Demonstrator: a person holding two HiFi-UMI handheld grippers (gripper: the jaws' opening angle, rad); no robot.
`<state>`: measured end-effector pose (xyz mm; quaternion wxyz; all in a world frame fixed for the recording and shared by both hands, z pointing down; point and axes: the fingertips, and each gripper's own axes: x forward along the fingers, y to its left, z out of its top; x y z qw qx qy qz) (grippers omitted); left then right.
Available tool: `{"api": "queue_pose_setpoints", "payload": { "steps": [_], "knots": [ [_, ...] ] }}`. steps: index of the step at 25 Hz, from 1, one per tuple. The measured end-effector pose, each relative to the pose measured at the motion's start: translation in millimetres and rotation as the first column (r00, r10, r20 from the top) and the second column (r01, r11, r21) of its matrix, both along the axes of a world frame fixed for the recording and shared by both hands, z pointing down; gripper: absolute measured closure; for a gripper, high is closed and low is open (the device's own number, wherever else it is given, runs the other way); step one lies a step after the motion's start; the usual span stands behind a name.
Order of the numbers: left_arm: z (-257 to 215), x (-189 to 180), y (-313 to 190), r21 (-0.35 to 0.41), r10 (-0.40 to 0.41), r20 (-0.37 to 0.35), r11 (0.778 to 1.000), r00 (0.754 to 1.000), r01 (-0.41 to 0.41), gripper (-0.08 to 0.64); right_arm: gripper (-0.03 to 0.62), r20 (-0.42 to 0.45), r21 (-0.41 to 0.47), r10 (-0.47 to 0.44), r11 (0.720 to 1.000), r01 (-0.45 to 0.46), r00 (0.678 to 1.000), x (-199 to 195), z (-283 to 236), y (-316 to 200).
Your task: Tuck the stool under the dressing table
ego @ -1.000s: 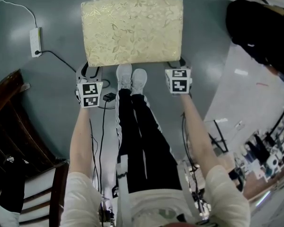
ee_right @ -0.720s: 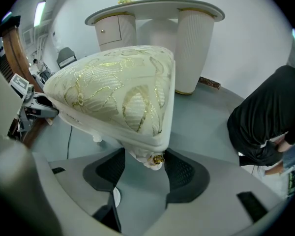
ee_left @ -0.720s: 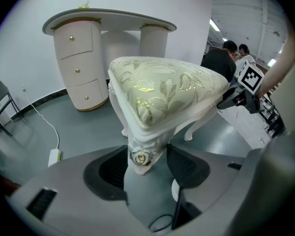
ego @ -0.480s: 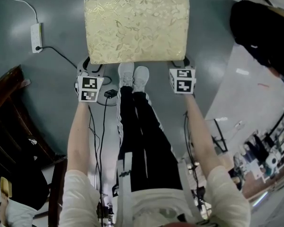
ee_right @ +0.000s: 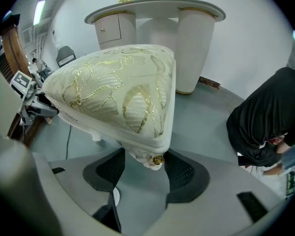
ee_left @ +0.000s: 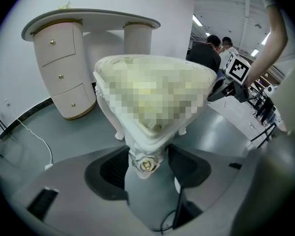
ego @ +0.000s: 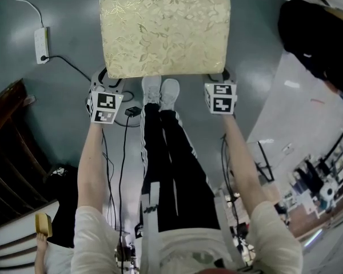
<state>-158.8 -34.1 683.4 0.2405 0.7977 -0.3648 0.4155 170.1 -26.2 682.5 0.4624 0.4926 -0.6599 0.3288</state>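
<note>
Stool with a cream, gold-patterned cushion and white carved legs (ego: 166,33) stands on the grey floor (ego: 74,16), in front of the white, gold-trimmed dressing table with curved drawer pedestals (ee_left: 88,21) but apart from it, not under its top. The left gripper (ee_left: 150,163) has the stool's near left corner, with its gold rosette, between its jaws. They have just been opening and stand wide, with a gap at one pad. The right gripper (ee_right: 143,168) grips the near right corner, its jaws closed on the white frame below the cushion. White shoes (ego: 160,93) sit just beside the stool's near edge.
</note>
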Motion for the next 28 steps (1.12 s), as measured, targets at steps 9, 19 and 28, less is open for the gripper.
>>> {"api": "queue_pose_setpoints", "payload": {
  "steps": [9,19,28],
  "knots": [
    [0.6,-1.0,-5.9,0.027,0.018,0.000,0.999,1.000,-0.018,0.307,0.337,-0.013,0.031,-0.005,1.000,0.005,1.000,6.1,7.3,1.2],
    [4.9,-3.3,-5.3,0.032,0.048,0.022,0.998,0.999,-0.048,0.307,0.337,-0.014,0.048,0.021,0.999,-0.021,1.000,5.0,7.7,6.6],
    [6.1,-4.6,-9.2,0.040,0.051,0.013,0.998,0.999,-0.051,0.307,0.339,-0.021,0.048,0.023,0.999,-0.022,0.999,3.7,9.5,5.2]
  ]
}}
